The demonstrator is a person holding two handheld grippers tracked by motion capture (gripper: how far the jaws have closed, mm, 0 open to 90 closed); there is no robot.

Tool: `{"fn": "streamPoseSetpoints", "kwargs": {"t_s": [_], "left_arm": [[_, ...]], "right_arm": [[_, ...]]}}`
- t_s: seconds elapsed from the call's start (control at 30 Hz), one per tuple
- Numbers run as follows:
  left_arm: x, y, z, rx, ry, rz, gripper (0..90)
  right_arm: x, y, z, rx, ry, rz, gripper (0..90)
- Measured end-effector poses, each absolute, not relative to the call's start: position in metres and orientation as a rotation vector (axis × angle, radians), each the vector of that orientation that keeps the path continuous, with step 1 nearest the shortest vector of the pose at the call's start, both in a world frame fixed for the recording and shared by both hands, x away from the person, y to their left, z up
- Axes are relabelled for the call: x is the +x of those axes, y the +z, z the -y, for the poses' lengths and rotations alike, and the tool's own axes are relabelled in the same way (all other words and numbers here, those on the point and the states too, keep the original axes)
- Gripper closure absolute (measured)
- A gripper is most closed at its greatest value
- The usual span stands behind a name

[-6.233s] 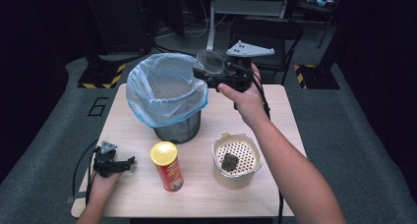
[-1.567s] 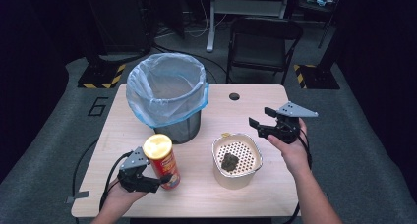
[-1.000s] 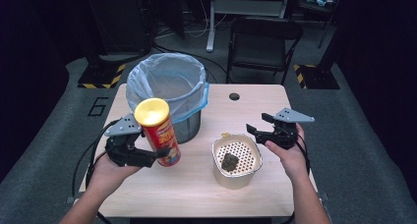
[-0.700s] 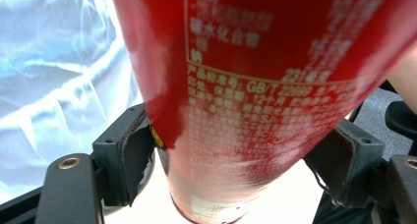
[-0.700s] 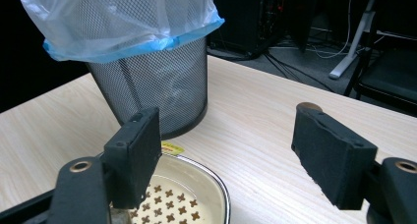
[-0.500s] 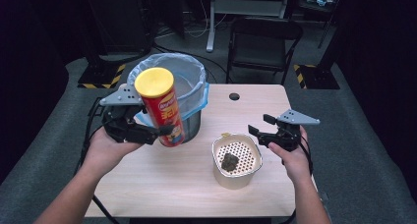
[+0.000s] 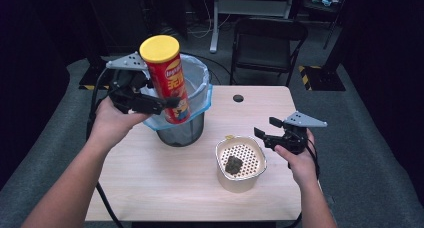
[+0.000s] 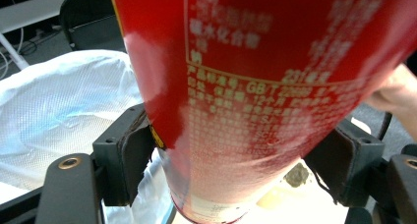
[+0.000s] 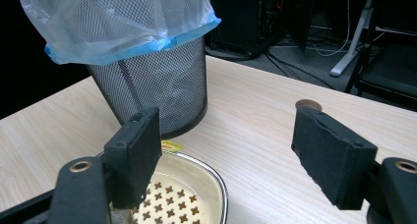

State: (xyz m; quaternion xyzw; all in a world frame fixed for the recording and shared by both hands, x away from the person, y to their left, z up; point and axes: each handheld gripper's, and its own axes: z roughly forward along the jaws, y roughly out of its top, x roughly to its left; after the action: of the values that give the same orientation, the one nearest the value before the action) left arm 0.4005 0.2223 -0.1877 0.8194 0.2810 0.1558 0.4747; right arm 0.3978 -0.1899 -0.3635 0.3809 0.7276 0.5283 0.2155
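Can (image 7: 169,78) clamped by left gripper (image 7: 167,104), above bin rim (image 7: 202,100)

I see the chip can (image 7: 170,80) as glossy red printed card or foil with a smooth yellow plastic lid, its sheen catching the light in my left gripper view. The bin (image 7: 181,125) is black wire mesh, metal by the look, lined with a thin, crinkly, translucent blue-white plastic bag (image 7: 200,95). The table (image 7: 150,178) is pale matt wood-grain laminate (smooth). The perforated bowl (image 7: 241,163) looks glazed cream. My right gripper (image 9: 228,157) has matt black jaws.
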Motion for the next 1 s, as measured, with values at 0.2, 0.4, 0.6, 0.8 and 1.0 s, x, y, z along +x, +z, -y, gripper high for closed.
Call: {"fn": "streamPoseSetpoints", "kwargs": {"t_s": [0.2,0.4,0.6,0.8,1.0], "left_arm": [[0.417,-0.178,-0.222,1.989,0.405,-0.718,23.6],[0.441,-0.180,-0.223,1.978,0.446,-0.793,23.6],[0.467,-0.191,-0.228,1.954,0.471,-0.885,23.6],[0.484,-0.203,-0.228,1.944,0.514,-0.927,23.5],[0.496,-0.219,-0.233,1.921,0.524,-0.978,23.5]], "right_arm": [[0.398,-0.364,0.191,1.063,1.468,-2.015,26.2],[0.399,-0.367,0.191,1.072,1.458,-2.023,26.2],[0.400,-0.369,0.187,1.064,1.443,-2.036,26.2],[0.401,-0.371,0.186,1.076,1.439,-2.036,26.2],[0.401,-0.372,0.186,1.075,1.446,-2.034,26.2]]}}
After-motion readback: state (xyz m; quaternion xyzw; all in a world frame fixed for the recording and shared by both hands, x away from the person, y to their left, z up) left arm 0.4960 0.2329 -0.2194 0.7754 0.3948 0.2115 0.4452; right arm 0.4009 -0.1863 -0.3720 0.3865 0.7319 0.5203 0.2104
